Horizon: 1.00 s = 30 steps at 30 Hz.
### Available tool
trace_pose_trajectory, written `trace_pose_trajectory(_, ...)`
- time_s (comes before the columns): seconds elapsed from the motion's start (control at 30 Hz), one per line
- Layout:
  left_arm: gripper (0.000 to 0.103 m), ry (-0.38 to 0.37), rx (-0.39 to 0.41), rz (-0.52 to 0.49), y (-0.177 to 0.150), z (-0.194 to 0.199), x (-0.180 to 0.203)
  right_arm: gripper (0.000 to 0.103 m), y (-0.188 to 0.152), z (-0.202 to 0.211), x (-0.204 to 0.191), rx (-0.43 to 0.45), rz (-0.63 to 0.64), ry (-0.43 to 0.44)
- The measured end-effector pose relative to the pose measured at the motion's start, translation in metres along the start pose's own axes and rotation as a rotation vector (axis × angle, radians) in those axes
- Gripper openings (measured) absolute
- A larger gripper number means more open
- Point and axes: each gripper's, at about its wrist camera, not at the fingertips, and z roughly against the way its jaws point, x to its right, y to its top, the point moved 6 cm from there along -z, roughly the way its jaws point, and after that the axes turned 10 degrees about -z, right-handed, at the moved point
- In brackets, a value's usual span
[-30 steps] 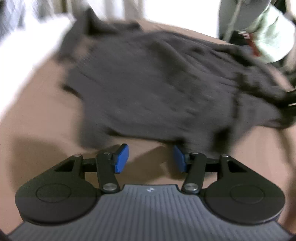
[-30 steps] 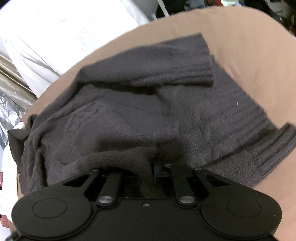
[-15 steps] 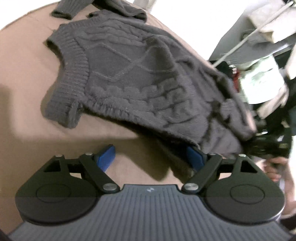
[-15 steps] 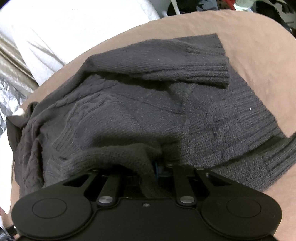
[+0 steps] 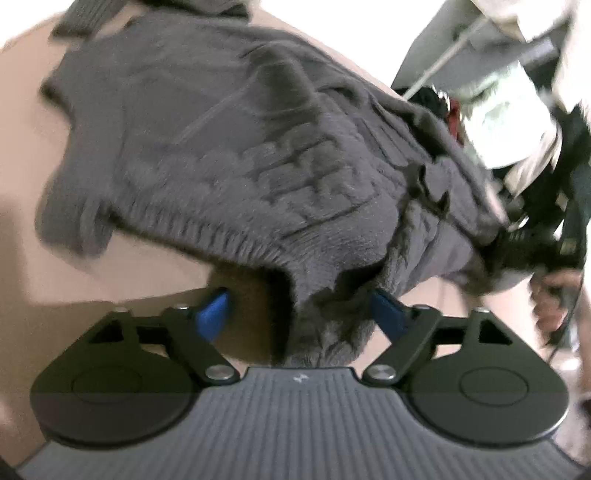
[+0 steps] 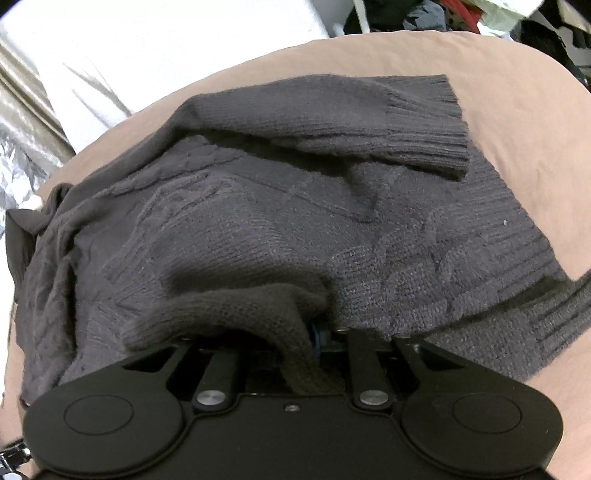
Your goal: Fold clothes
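A dark grey cable-knit sweater [image 5: 229, 147] lies spread on a tan-covered surface [image 5: 74, 280]. My left gripper [image 5: 299, 314] has its blue pads apart and its jaws are closing. A bunched corner of the hem hangs between them, brushing the right pad [image 5: 386, 314], while the left pad stands clear. In the right wrist view the sweater [image 6: 295, 229] has one sleeve [image 6: 369, 122] folded across its top. My right gripper [image 6: 314, 338] holds a thick fold of the knit that drapes over its fingers. Its jaws are opening with the cloth still between them.
The tan surface [image 6: 517, 110] curves away on the right. White fabric [image 6: 147, 48] and silvery foil [image 6: 22, 147] lie beyond its far left. Piled clothes [image 6: 443, 11] and a pale rack [image 5: 461, 37] stand past the far edge. A hand [image 5: 554, 295] holds the other gripper.
My left gripper moved in on the hem, so the corner now sits between its jaws, which have narrowed. The right gripper keeps its fold and the sweater has shifted slightly.
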Motion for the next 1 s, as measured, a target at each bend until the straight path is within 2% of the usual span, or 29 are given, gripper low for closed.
trace_pose_trajectory(0.03,0.063,0.046,-0.007,-0.058,0.003,-0.003,0.005,0.026,-0.001,-0.003,0.0,0.003,0.015,0.0)
trace_pose_trajectory(0.1,0.018,0.135,0.001,-0.161,0.009,-0.007,0.012,0.027,-0.001,-0.009,0.001,0.013,0.015,0.008)
trace_pose_trajectory(0.17,0.008,0.193,0.019,-0.226,0.014,-0.005,0.016,0.027,0.002,-0.007,0.002,0.023,-0.006,0.026)
trace_pose_trajectory(0.23,0.006,0.254,0.049,-0.254,0.019,0.006,0.017,0.03,0.004,-0.001,0.002,0.035,-0.032,0.053)
trace_pose_trajectory(0.3,0.005,0.359,0.129,-0.325,0.026,0.035,0.018,0.017,0.002,0.013,-0.001,0.043,-0.022,0.083)
trace_pose_trajectory(0.33,0.005,0.423,0.188,-0.367,0.031,0.055,0.019,0.017,0.0,0.021,-0.004,0.045,-0.014,0.105)
trace_pose_trajectory(0.4,0.005,0.556,0.305,-0.415,0.042,0.099,0.018,0.015,-0.006,0.045,-0.015,0.016,-0.018,0.228)
trace_pose_trajectory(0.47,0.004,0.641,0.396,-0.363,0.05,0.14,0.006,0.015,-0.016,0.067,-0.028,-0.032,-0.013,0.35)
trace_pose_trajectory(0.53,0.0,0.729,0.472,-0.251,0.053,0.181,-0.018,0.016,-0.038,0.078,-0.043,-0.131,0.045,0.429)
trace_pose_trajectory(0.57,0.0,0.801,0.507,-0.219,0.053,0.198,-0.03,0.019,-0.052,0.078,-0.05,-0.195,0.085,0.436)
trace_pose_trajectory(0.6,0.0,0.873,0.519,-0.206,0.051,0.211,-0.043,0.021,-0.069,0.072,-0.055,-0.254,0.134,0.407)
trace_pose_trajectory(0.63,0.0,0.914,0.497,-0.202,0.049,0.216,-0.056,0.021,-0.086,0.066,-0.059,-0.308,0.184,0.372)
trace_pose_trajectory(0.67,0.0,0.924,0.464,-0.181,0.046,0.218,-0.071,0.022,-0.101,0.058,-0.06,-0.328,0.238,0.305)
trace_pose_trajectory(0.73,0.0,0.818,0.356,-0.076,0.034,0.205,-0.104,0.028,-0.128,0.039,-0.058,-0.37,0.36,0.133)
trace_pose_trajectory(0.77,0.0,0.759,0.31,-0.026,0.027,0.198,-0.117,0.028,-0.137,0.034,-0.058,-0.367,0.416,0.066)
trace_pose_trajectory(0.8,0.0,0.689,0.279,0.013,0.022,0.191,-0.124,0.028,-0.141,0.032,-0.06,-0.354,0.464,0.036)
trace_pose_trajectory(0.9,0.003,0.506,0.221,0.07,0.018,0.171,-0.126,0.031,-0.139,0.046,-0.076,-0.281,0.547,0.047)
trace_pose_trajectory(0.93,0.003,0.462,0.218,0.072,0.021,0.166,-0.121,0.031,-0.136,0.054,-0.081,-0.251,0.556,0.079)
trace_pose_trajectory(1.0,0.007,0.397,0.216,0.055,0.022,0.159,-0.112,0.033,-0.129,0.076,-0.092,-0.185,0.547,0.206)
